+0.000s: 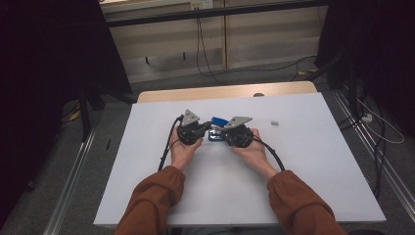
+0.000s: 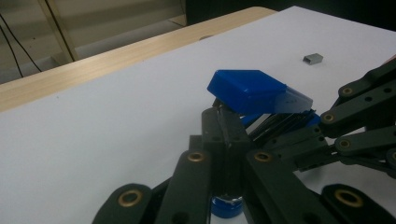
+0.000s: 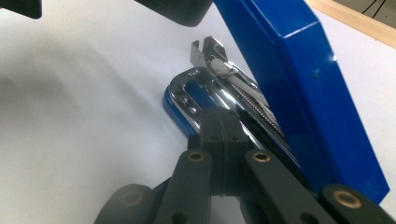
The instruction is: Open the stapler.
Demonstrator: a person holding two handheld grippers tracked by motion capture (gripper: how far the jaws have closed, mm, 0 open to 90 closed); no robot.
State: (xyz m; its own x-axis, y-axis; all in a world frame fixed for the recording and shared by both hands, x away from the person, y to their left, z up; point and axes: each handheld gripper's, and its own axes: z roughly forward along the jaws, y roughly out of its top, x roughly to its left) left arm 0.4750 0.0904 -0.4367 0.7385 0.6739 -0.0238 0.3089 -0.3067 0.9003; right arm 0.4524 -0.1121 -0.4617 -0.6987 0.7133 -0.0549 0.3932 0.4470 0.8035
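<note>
Holding a blue stapler [image 1: 218, 128] between my two tools, I see it sitting at the middle of the white table [image 1: 147, 186], with the left gripper [image 1: 204, 128] coming at it from one end and the right gripper [image 1: 221, 132] from the other. In the left gripper view my jaws are drawn together with no gap, pinched on the metal part of the stapler [image 2: 254, 95] beneath its raised blue lid, and the other gripper's black links cross in just beyond, at the right. In the right gripper view the right gripper [image 3: 219, 133] is likewise closed tight, its jaws clamped on the chrome rail of the stapler [image 3: 285, 70], while the lid stands tilted up beside them and blocks most of what lies past it. Well apart from the right gripper, out toward the table's far right, lies a small grey staple block [image 1: 274, 122], also visible beyond the stapler in the left gripper view [image 2: 312, 58]. Nothing lies between it and the stapler. A wooden strip [image 1: 225, 91] runs along the table's far edge, and cables hang on the wall behind.
</note>
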